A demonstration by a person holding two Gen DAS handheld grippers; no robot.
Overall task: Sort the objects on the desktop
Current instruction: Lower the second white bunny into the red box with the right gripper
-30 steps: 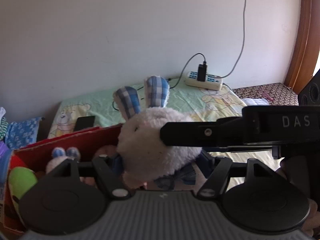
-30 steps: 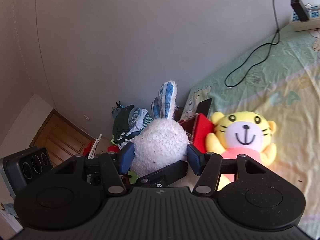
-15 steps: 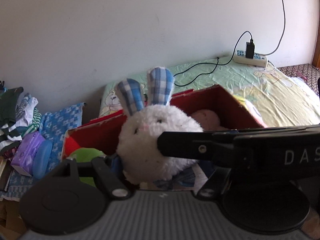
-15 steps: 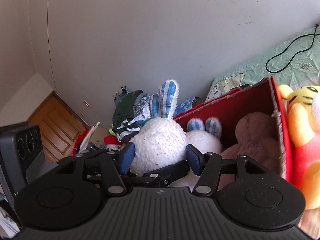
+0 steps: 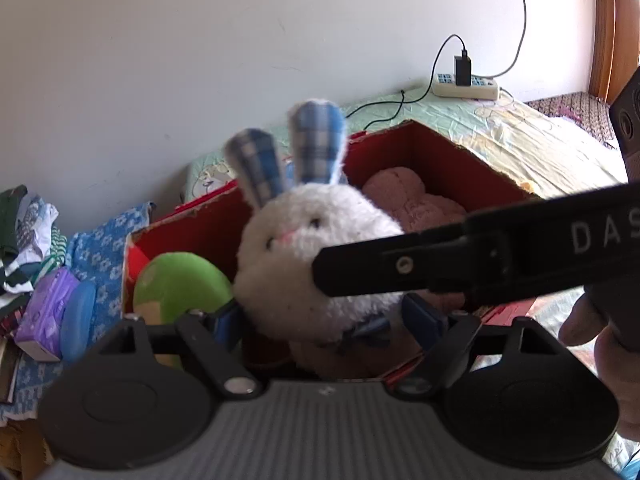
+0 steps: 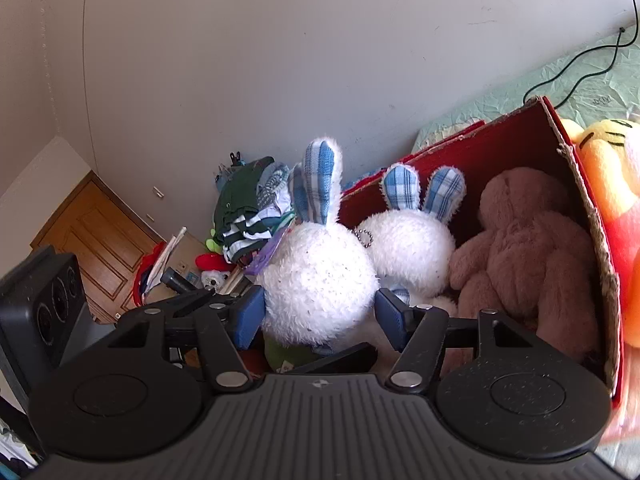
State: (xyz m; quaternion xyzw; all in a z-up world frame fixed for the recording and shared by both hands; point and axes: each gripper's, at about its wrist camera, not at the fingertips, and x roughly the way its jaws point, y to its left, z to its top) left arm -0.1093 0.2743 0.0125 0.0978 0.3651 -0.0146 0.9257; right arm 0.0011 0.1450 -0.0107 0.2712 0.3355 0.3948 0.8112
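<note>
A white plush rabbit with blue plaid ears hangs over the open red cardboard box. Both grippers grip it from opposite sides: my left gripper is shut on its lower part, and my right gripper is shut on its round head, seen from behind. The right gripper's black finger crosses the left wrist view in front of the rabbit. Inside the box lie a second white plaid-eared rabbit, a pink-brown plush and a green plush.
A yellow-orange tiger plush lies on the green bedsheet right of the box. A power strip with cables sits at the wall. Folded clothes, a purple pack and clutter lie left of the box. A wooden door is beyond.
Both grippers carried the rabbit left from above the tiger plush to over the red box. The box interior with its plush toys came fully into view.
</note>
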